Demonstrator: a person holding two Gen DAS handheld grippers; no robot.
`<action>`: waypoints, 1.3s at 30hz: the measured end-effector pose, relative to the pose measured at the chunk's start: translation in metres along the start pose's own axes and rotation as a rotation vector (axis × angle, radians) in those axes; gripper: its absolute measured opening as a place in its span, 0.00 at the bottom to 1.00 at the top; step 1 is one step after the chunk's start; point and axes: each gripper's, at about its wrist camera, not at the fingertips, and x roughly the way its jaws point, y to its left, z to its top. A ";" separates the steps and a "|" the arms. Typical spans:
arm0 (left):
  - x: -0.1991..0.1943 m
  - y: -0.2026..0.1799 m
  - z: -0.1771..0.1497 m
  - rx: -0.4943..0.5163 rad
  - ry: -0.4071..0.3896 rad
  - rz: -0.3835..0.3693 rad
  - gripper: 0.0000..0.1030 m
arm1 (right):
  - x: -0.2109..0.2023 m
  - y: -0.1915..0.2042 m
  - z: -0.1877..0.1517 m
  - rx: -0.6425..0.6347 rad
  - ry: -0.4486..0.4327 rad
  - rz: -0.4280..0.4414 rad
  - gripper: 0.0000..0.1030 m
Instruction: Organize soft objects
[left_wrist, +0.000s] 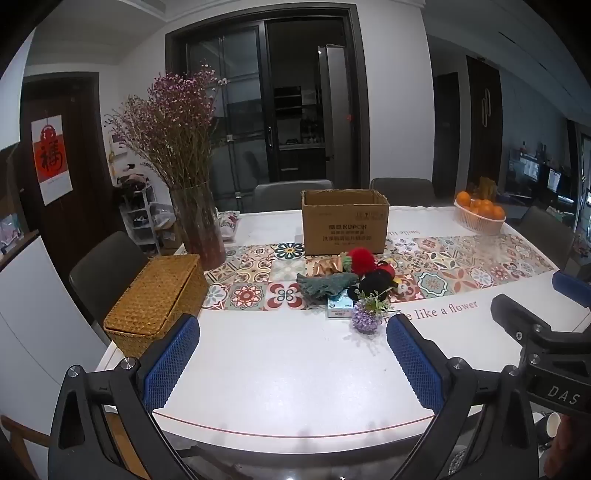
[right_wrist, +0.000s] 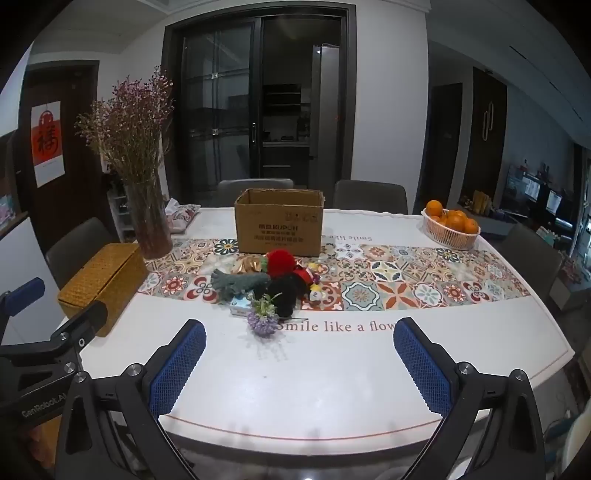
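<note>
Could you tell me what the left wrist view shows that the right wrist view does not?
Only the left wrist view shows the left gripper open between its own fingers, with a paper cup at its lower right edge. Only the right wrist view shows the right gripper open likewise, and the tablecloth's "Smile" in full. Both share the cardboard box, the pile of soft objects, the wicker basket and the bowl of oranges.

My two wrist views sit side by side at the near table (left_wrist: 295, 369) edge, angled down, both facing the cardboard box (right_wrist: 279, 221).
</note>
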 end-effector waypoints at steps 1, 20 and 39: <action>0.000 0.000 0.000 0.001 -0.002 -0.001 1.00 | 0.001 0.001 0.000 0.000 0.001 0.000 1.00; -0.005 -0.006 0.003 0.026 -0.053 0.031 1.00 | 0.005 -0.006 0.004 0.031 0.002 -0.010 1.00; 0.000 -0.009 0.003 0.029 -0.045 0.034 1.00 | 0.011 -0.007 0.005 0.025 0.006 -0.009 1.00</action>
